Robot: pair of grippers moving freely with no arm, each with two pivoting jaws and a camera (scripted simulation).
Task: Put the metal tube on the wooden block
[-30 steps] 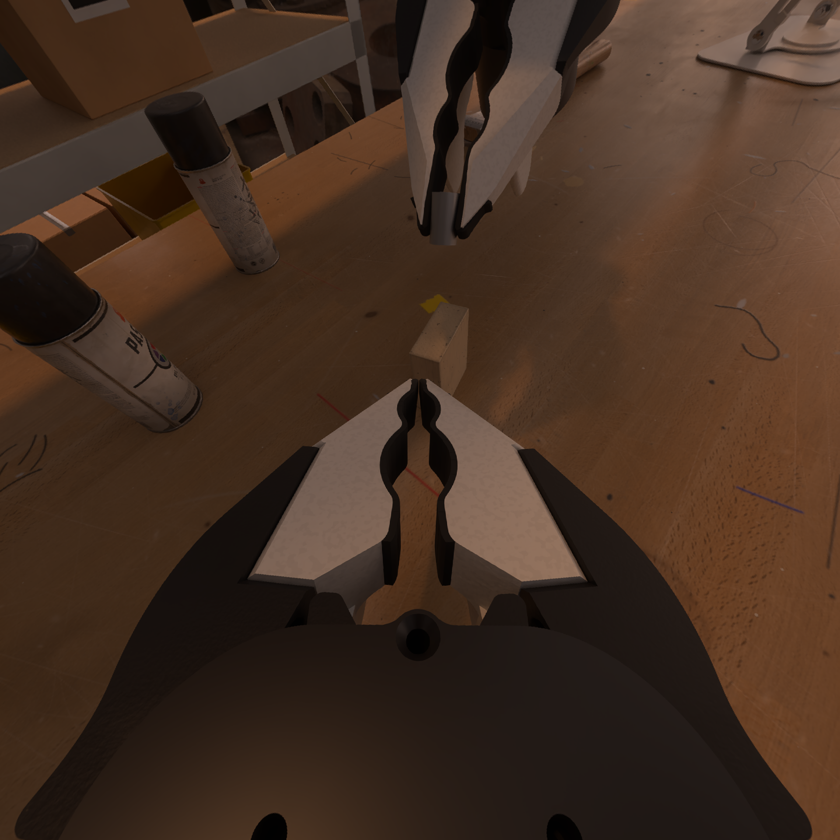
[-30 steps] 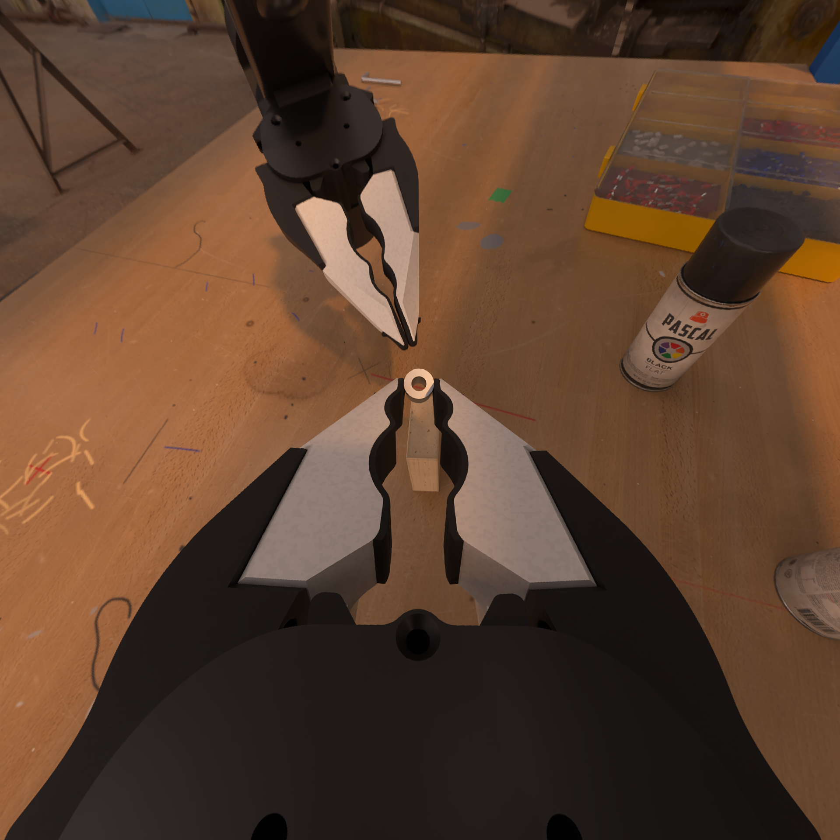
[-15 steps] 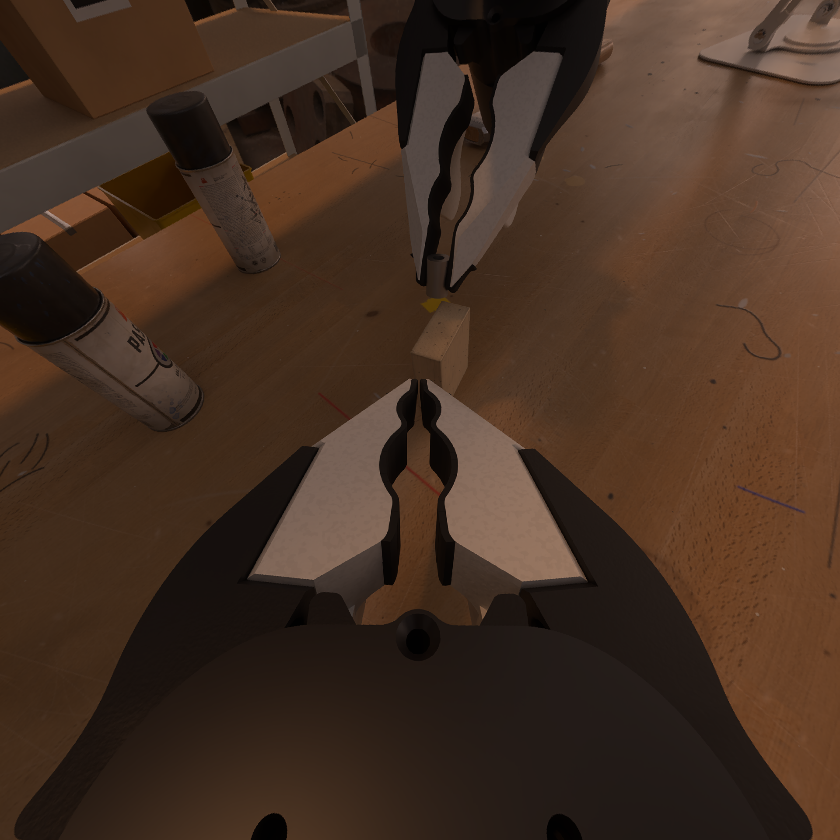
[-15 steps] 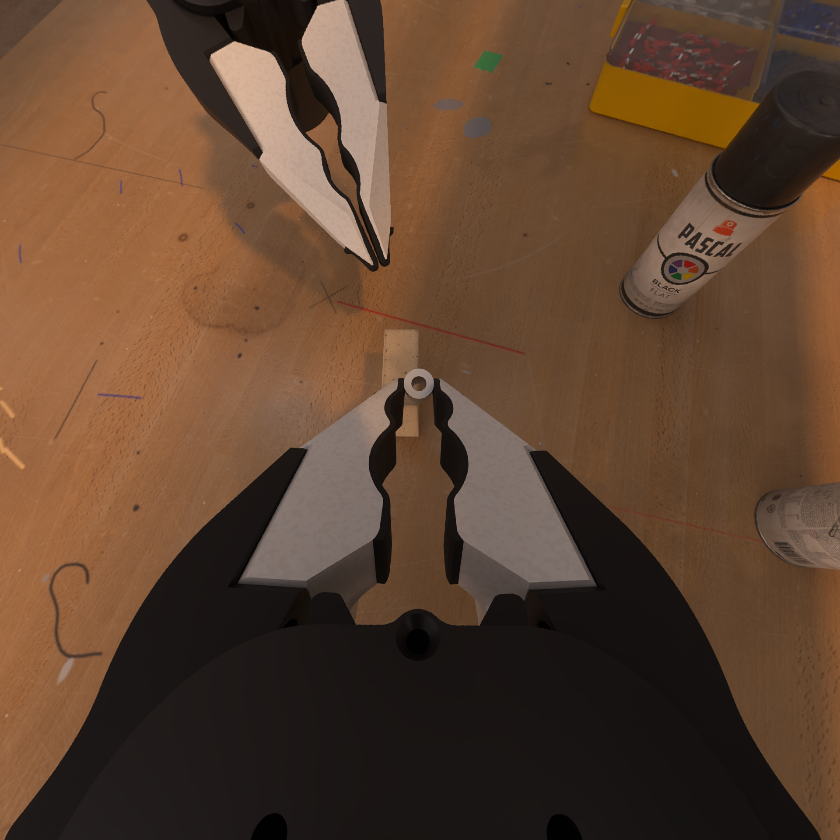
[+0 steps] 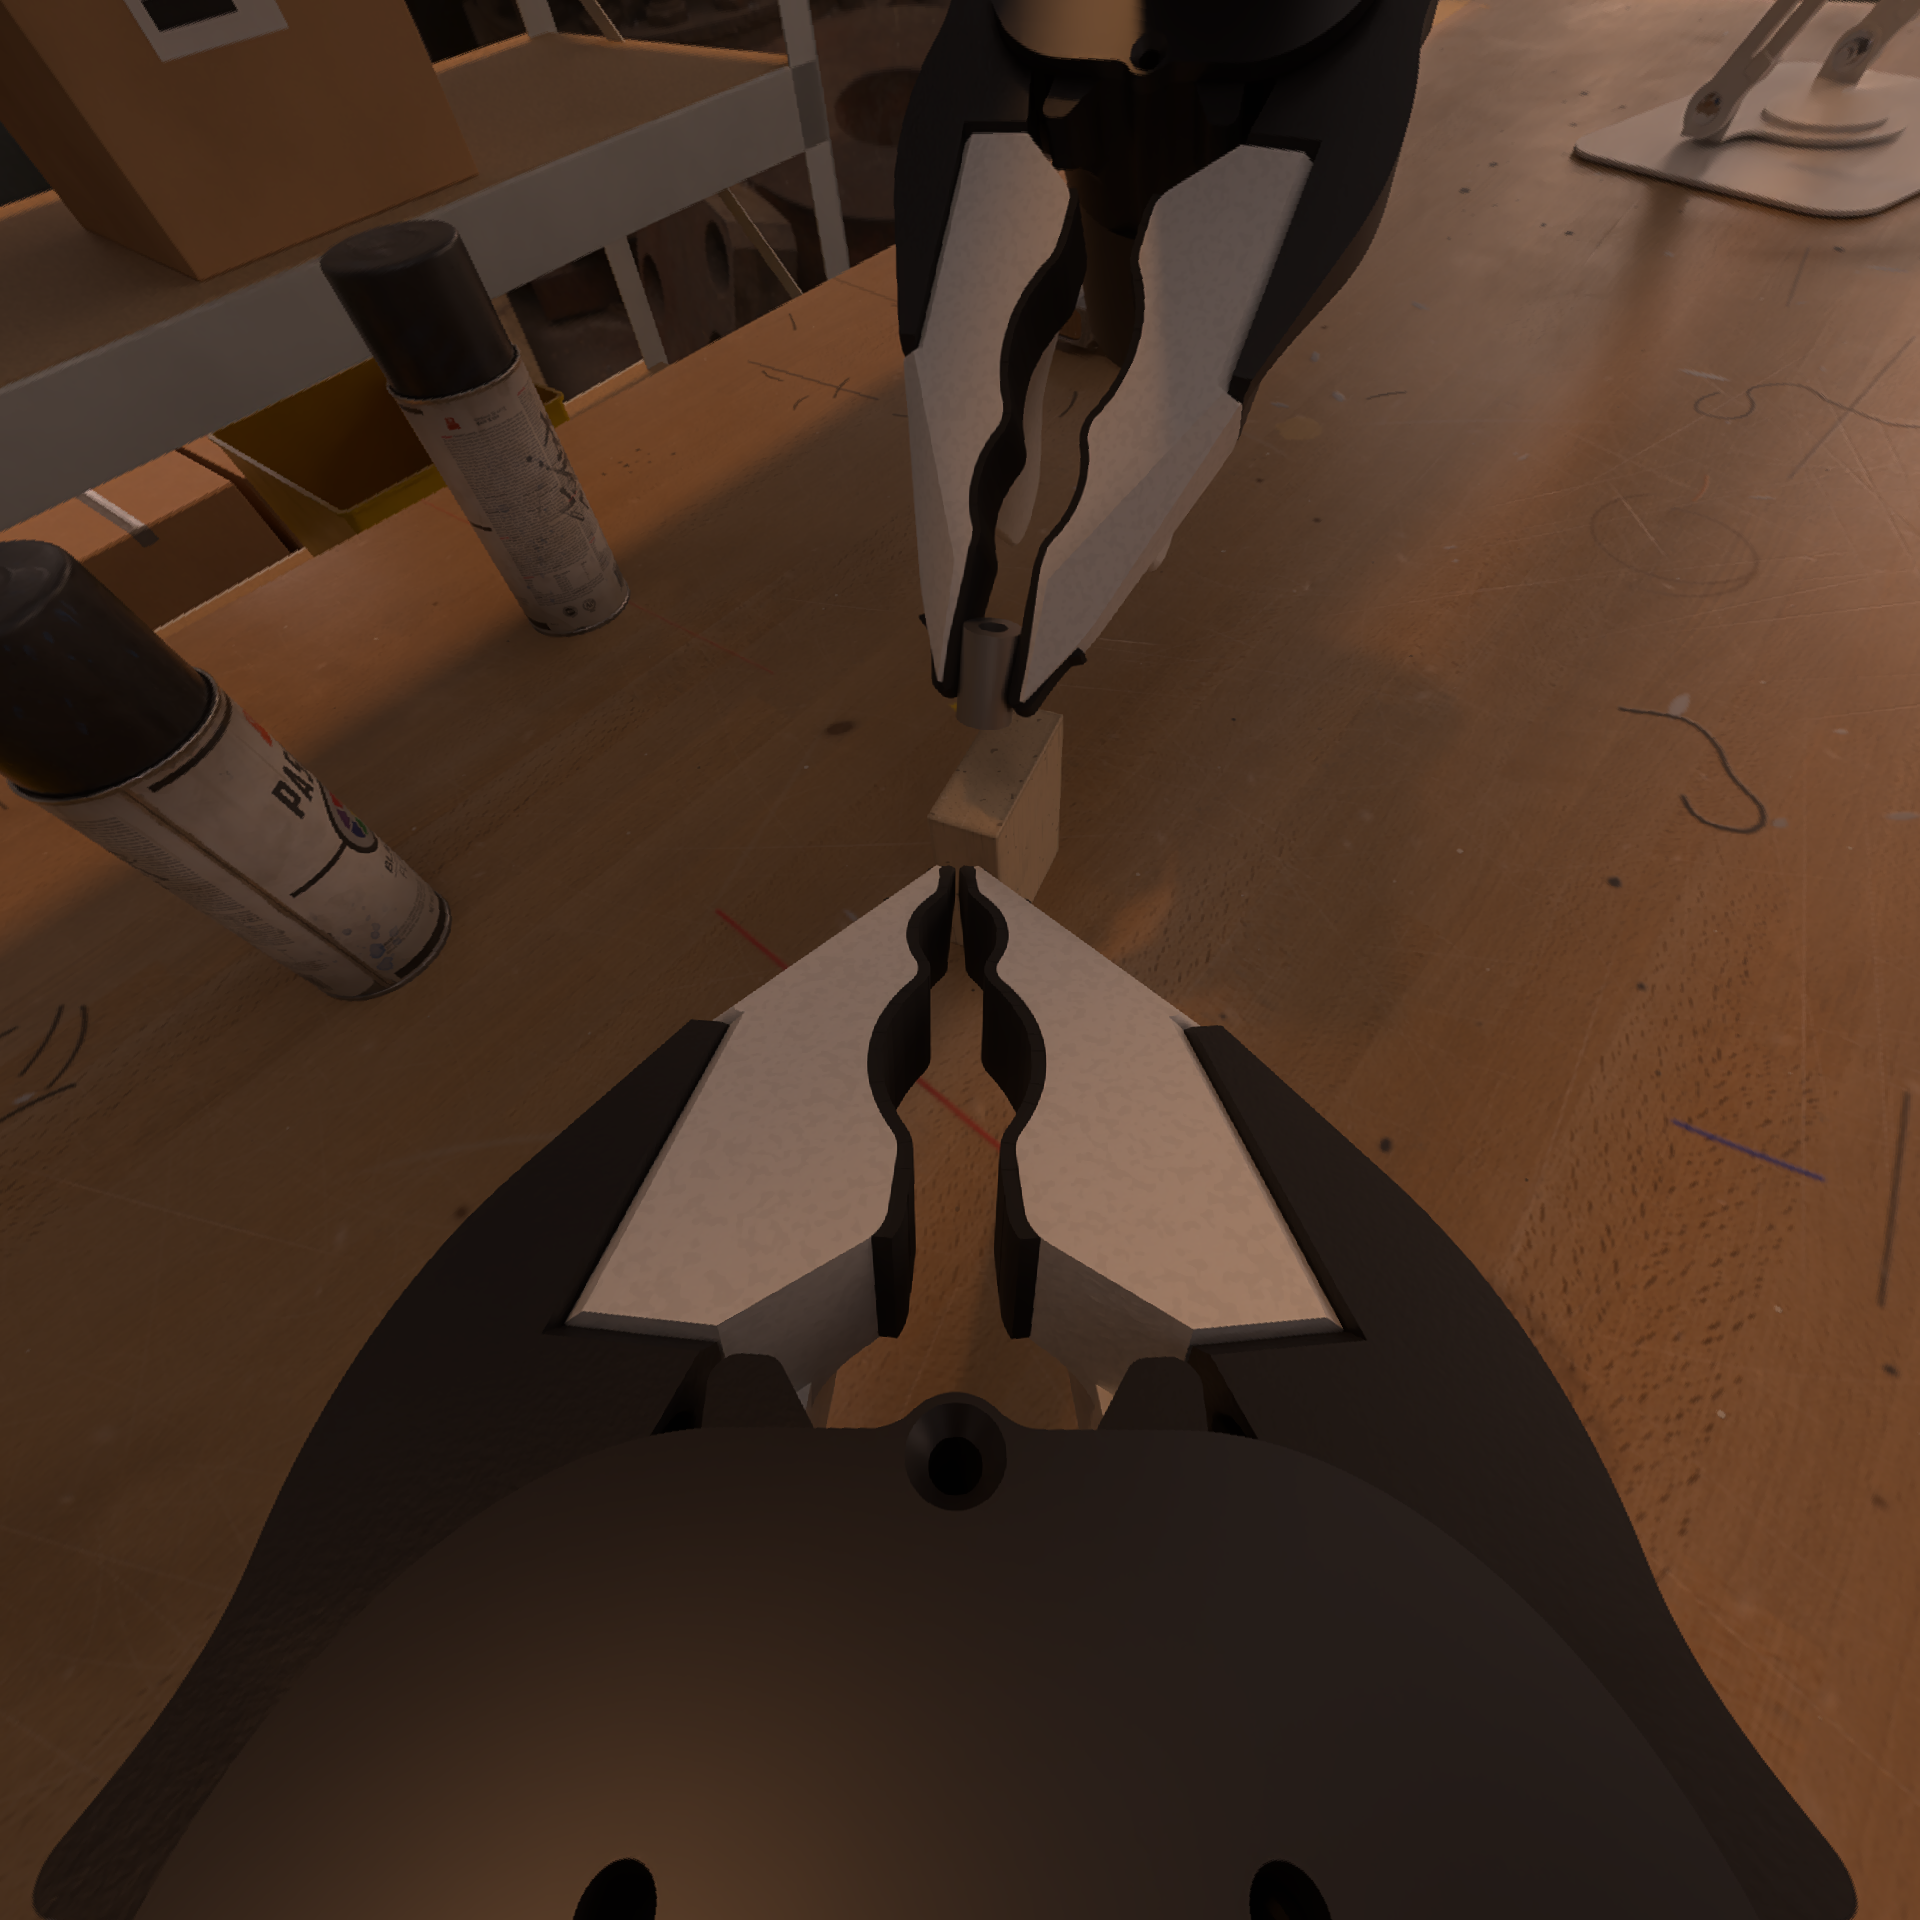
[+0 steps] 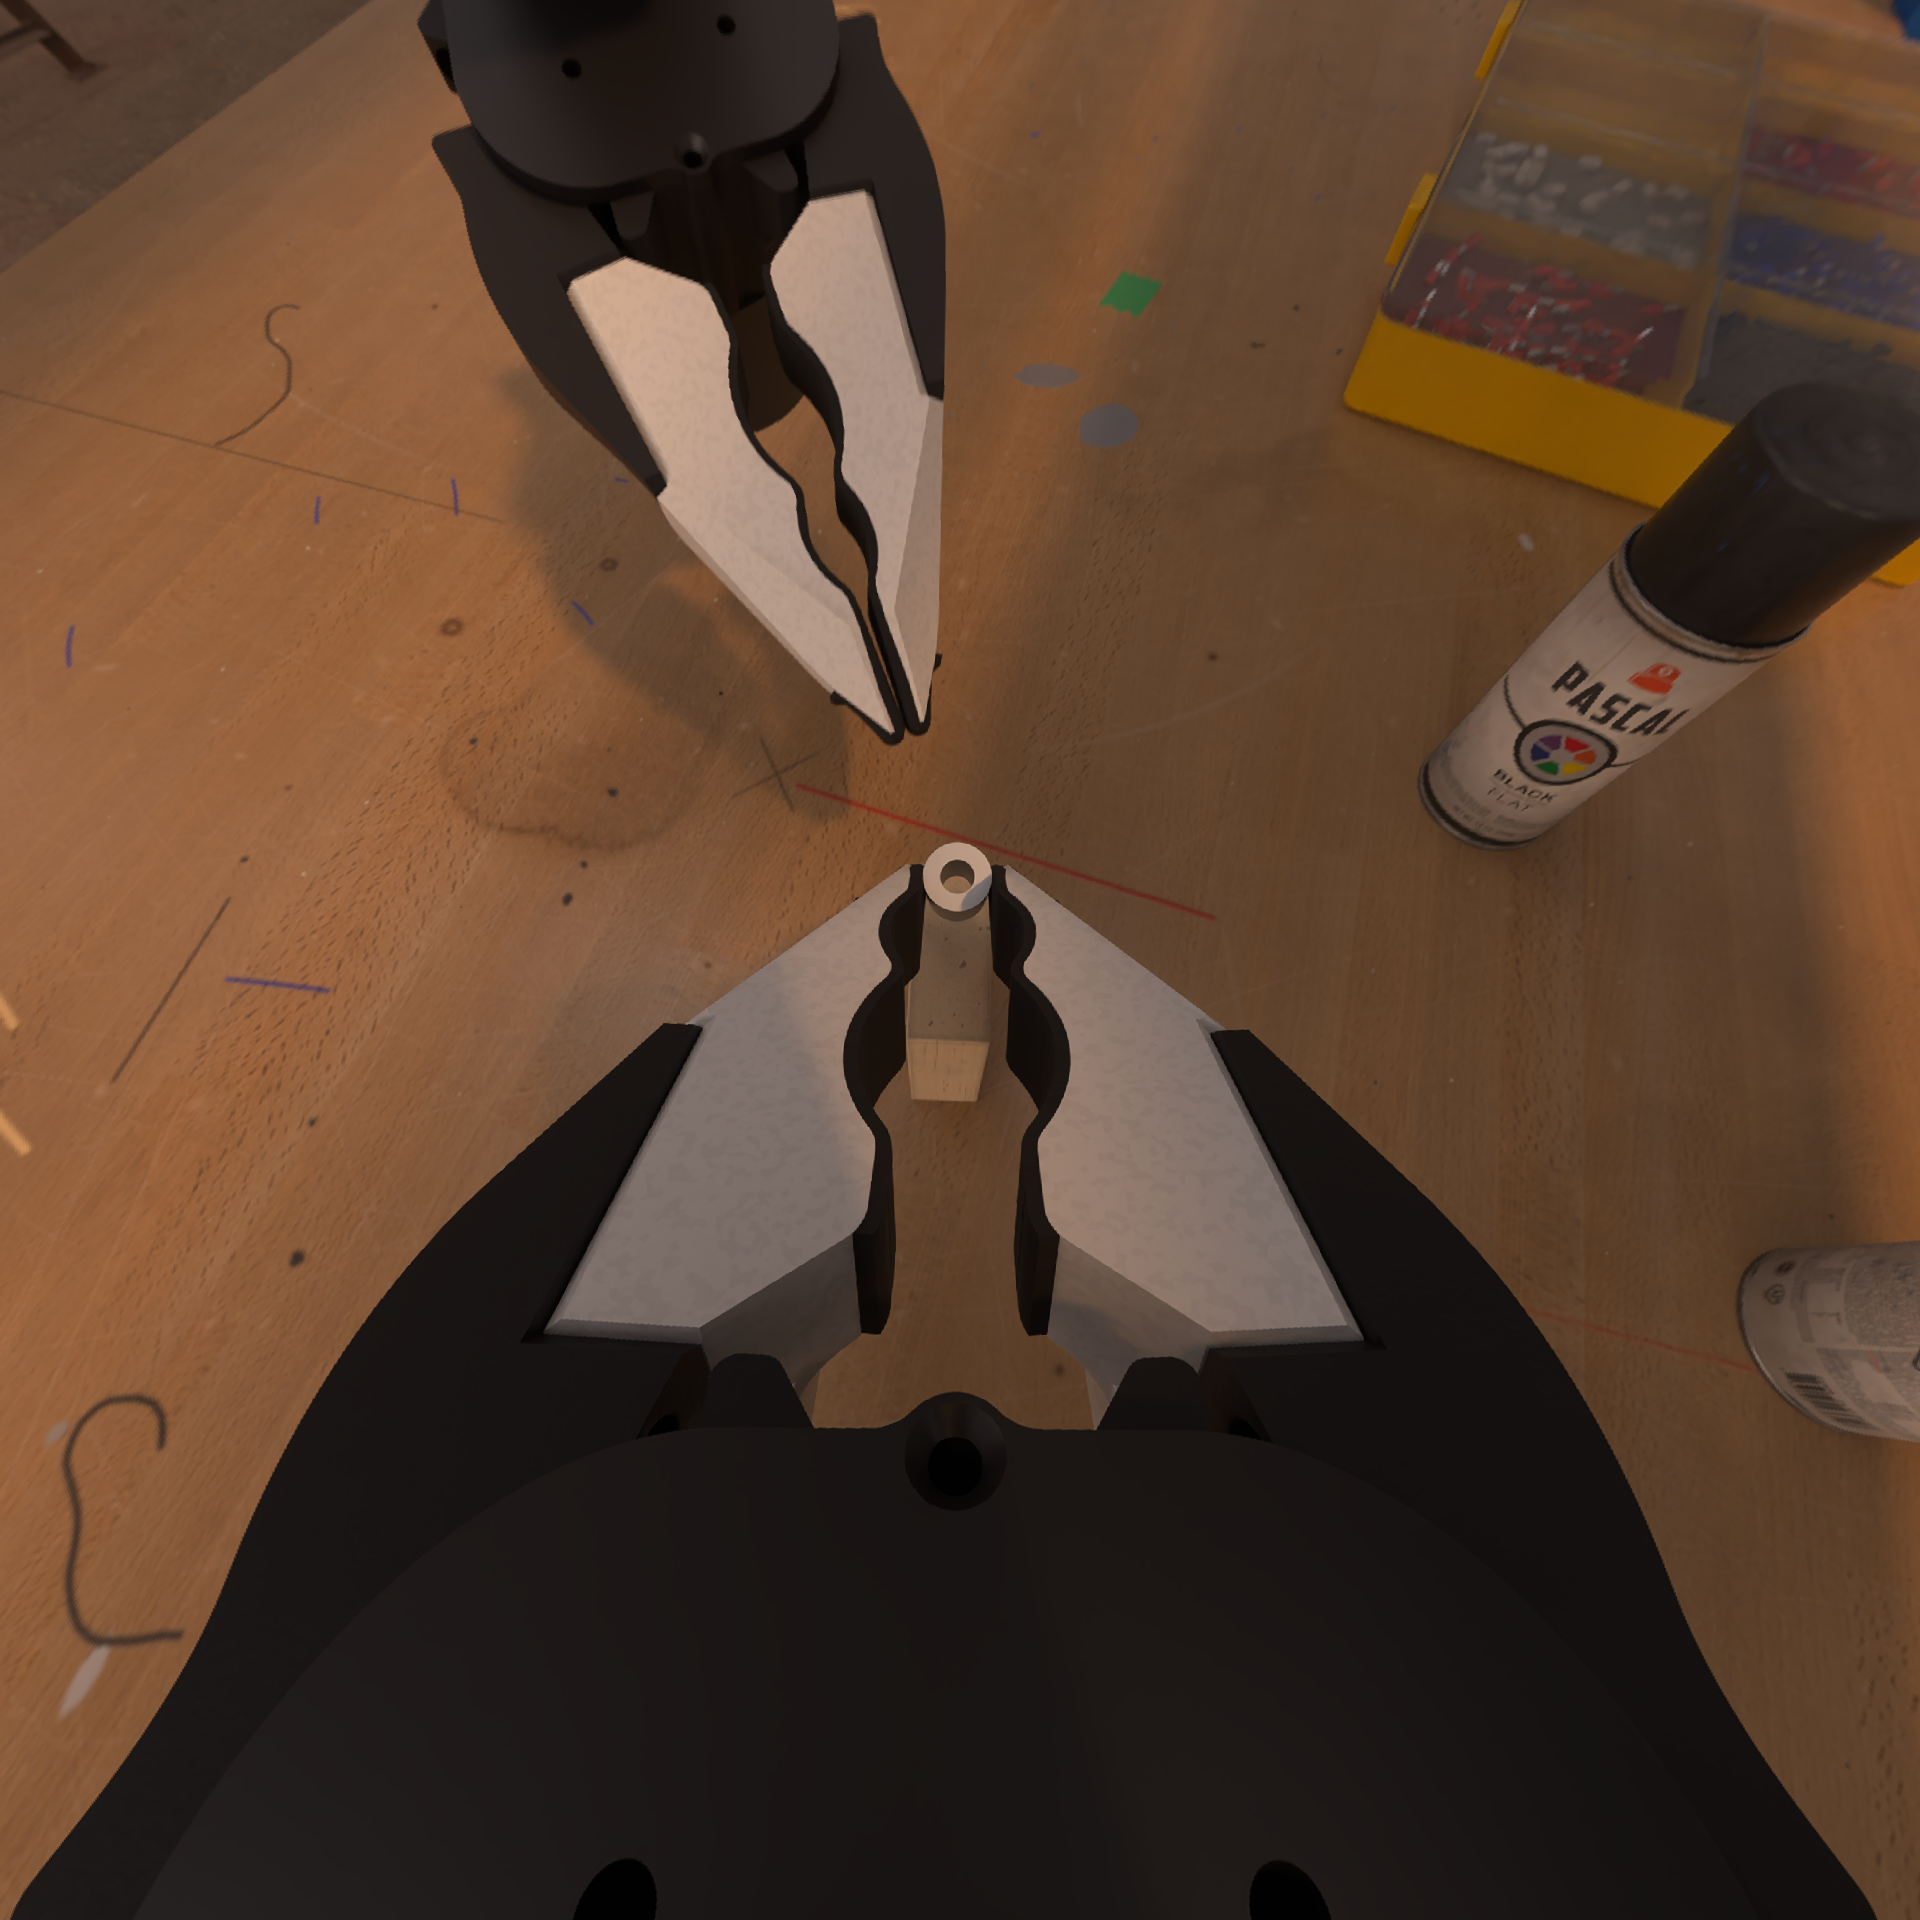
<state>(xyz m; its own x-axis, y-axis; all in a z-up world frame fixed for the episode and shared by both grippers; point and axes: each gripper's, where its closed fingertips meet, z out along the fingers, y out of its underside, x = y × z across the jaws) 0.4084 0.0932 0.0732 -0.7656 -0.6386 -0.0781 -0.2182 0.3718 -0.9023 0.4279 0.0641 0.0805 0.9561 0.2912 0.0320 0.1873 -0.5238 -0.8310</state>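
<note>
Scanning the wide surface [image 5: 1507, 831] first: bare wood open to the right and on the near side, with the far edge by the shelf [image 5: 260, 322] well behind the work. Leaves two spray cans [image 5: 488, 436] standing well off to the left, clear of the working line.

Has dropped the right tool [image 5: 992, 688] from high above a second ago to just over the wooden block [image 5: 1003, 805], narrowed onto the metal tube [image 5: 984, 681] and holding it upright. Keeps the left tool [image 5: 956, 878] where it was, pinched nearly closed on nothing, just short of the block's near end.

Puts the tube's lower end at the far end of the block's top; touching or just above, cannot tell. Probably means placement is all but made, with letting go and a straight lift remaining. Offers little margin: narrow top, tube close to its far edge, so a sideways nudge could tip it off.
</note>
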